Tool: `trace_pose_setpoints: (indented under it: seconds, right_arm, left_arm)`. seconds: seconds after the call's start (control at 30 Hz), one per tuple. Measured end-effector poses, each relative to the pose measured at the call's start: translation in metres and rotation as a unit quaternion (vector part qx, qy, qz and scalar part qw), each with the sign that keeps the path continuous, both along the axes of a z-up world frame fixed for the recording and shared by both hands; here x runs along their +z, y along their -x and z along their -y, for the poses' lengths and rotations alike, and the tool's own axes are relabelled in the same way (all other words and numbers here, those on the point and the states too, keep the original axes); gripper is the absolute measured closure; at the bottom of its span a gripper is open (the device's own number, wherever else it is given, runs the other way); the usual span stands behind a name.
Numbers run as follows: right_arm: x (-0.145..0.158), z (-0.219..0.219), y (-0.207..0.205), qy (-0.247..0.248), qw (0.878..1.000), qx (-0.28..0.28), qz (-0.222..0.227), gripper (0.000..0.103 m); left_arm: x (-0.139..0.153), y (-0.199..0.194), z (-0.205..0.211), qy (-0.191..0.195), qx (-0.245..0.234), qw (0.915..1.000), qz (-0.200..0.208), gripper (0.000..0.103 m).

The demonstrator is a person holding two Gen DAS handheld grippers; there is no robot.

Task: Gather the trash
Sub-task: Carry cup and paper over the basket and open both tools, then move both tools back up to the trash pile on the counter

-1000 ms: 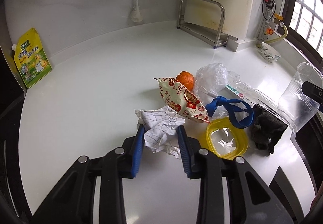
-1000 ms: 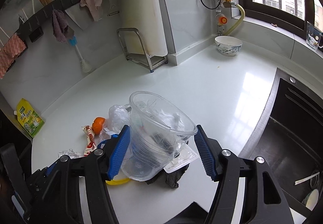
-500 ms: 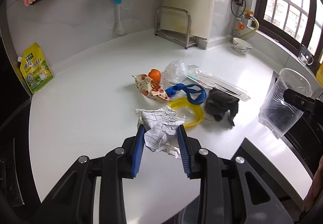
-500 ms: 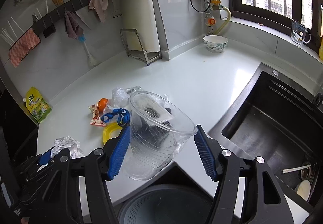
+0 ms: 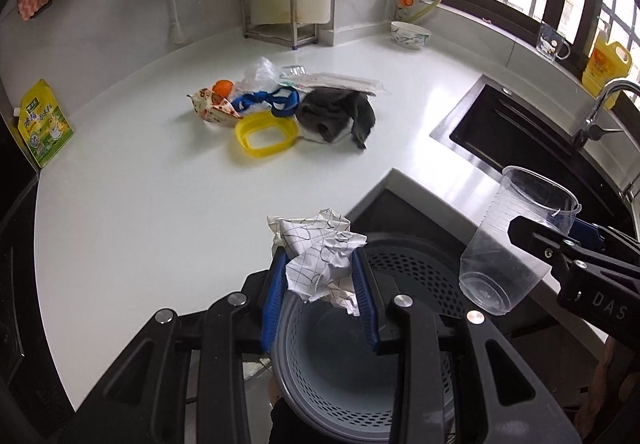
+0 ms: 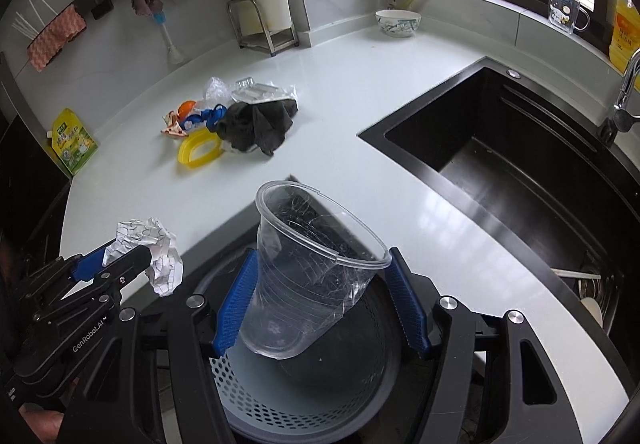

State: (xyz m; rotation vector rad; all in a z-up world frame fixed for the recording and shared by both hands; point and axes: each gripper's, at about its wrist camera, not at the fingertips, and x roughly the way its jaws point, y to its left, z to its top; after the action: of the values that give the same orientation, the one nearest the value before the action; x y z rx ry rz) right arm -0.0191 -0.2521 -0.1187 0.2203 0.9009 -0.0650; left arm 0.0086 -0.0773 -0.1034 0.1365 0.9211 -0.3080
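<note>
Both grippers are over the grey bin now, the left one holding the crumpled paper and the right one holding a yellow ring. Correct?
Not quite: the right gripper holds a clear plastic cup, as the right wrist view shows. The yellow ring lies on the counter. The rest stands.

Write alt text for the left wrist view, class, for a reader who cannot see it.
The left hand-held gripper holds a crumpled sheet of paper over a grey perforated bin below the white counter. At right, the right hand-held gripper holds a clear plastic cup. Farther back lie a yellow ring, dark cloth and wrappers.
</note>
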Motion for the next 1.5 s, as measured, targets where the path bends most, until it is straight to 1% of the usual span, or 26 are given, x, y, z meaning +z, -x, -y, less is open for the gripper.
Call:
trace_pose_setpoints:
  seconds: [0.1, 0.23, 0.37, 0.47, 0.63, 0.73, 0.77, 0.8, 0.83, 0.9, 0.93, 1.23, 1.5]
  right_arm:
    - [-0.022, 0.002, 0.01, -0.008, 1.0, 0.003, -0.022, 0.041]
    - [-0.047, 0.002, 0.015, -0.015, 0.999, 0.01, -0.044, 0.041]
    - [-0.069, -0.001, 0.014, -0.021, 0.998, 0.021, -0.062, 0.041]
    - [-0.089, -0.005, 0.01, -0.023, 0.996, 0.032, -0.085, 0.041]
    - [-0.103, -0.008, 0.01, -0.032, 0.994, 0.042, -0.097, 0.04]
    - [-0.106, -0.008, 0.009, -0.037, 0.993, 0.046, -0.098, 0.04]
    - [-0.106, -0.009, 0.009, -0.035, 0.993, 0.047, -0.098, 0.04]
    - [-0.107, -0.009, 0.009, -0.035, 0.993, 0.049, -0.098, 0.04]
    - [-0.107, -0.009, 0.009, -0.034, 0.993, 0.049, -0.099, 0.035]
    - [-0.108, -0.007, 0.008, -0.034, 0.993, 0.046, -0.105, 0.034]
    - [-0.109, -0.006, 0.008, -0.036, 0.993, 0.044, -0.107, 0.033]
    - [-0.109, -0.003, 0.014, -0.033, 0.992, 0.037, -0.112, 0.033]
    - [-0.099, 0.002, 0.024, -0.036, 0.993, 0.033, -0.111, 0.033]
  left_arm:
    - [-0.018, 0.011, 0.008, -0.009, -0.005, 0.9998, -0.017, 0.071]
    - [-0.039, 0.015, 0.013, -0.017, -0.007, 0.9992, -0.036, 0.071]
    - [-0.056, 0.017, 0.015, -0.021, -0.007, 0.9983, -0.054, 0.071]
    - [-0.069, 0.017, 0.018, -0.028, -0.012, 0.9975, -0.063, 0.069]
    - [-0.084, 0.014, 0.016, -0.033, -0.008, 0.9964, -0.078, 0.068]
    - [-0.085, 0.013, 0.014, -0.032, -0.004, 0.9963, -0.08, 0.066]
    - [-0.085, 0.013, 0.013, -0.033, -0.002, 0.9963, -0.079, 0.064]
    - [-0.084, 0.014, 0.012, -0.033, 0.0, 0.9964, -0.078, 0.057]
    - [-0.083, 0.014, 0.01, -0.032, 0.003, 0.9965, -0.077, 0.048]
    - [-0.08, 0.015, 0.007, -0.026, 0.009, 0.997, -0.073, 0.04]
    - [-0.079, 0.015, 0.006, -0.027, 0.011, 0.9971, -0.07, 0.038]
    - [-0.074, 0.019, -0.001, -0.032, 0.028, 0.9966, -0.07, 0.037]
    - [-0.055, 0.024, 0.003, -0.029, 0.026, 0.9976, -0.057, 0.035]
